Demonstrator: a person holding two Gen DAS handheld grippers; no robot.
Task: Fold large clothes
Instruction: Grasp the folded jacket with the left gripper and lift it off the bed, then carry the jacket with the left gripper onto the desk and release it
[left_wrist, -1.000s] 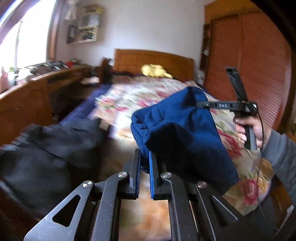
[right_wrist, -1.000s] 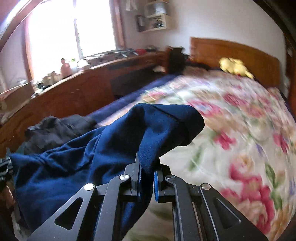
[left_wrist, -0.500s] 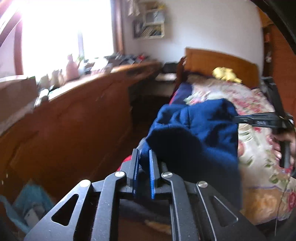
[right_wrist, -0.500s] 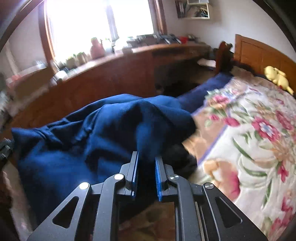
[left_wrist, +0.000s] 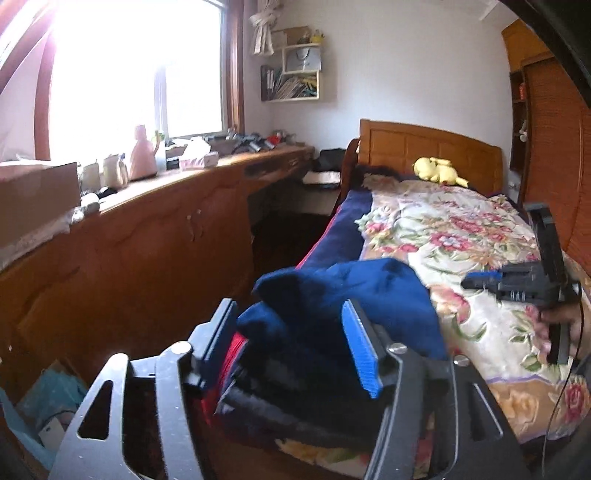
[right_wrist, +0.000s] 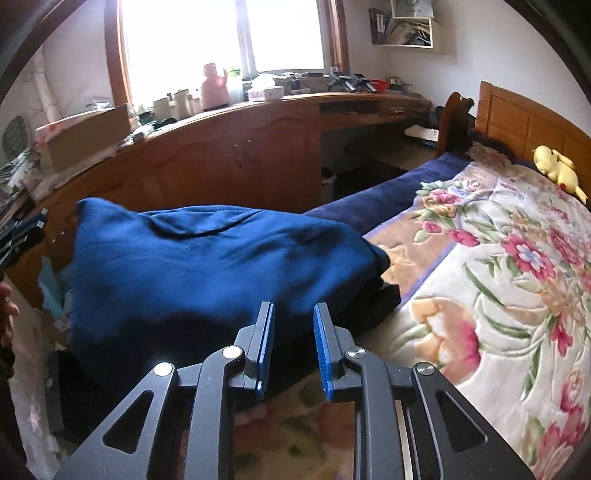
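The folded blue garment (right_wrist: 207, 266) is laid on a dark pile at the edge of the bed (right_wrist: 480, 258), released as finished, while the left tool (left_wrist: 291, 343) and right tool (right_wrist: 293, 347) are opening, pads clear of cloth.

Black angular left gripper (left_wrist: 291, 347) and right gripper (right_wrist: 293, 350), blue-padded jaws, silver screws.

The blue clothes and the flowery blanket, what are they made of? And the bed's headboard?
The blue garment looks like soft, matte knit, maybe fleece or cotton: it slumps in thick, rounded folds with no shine. The floral blanket looks plush, with a fuzzy pile and slightly raised flowers. The headboard looks like varnished wood: orange-brown panels with a slight sheen.
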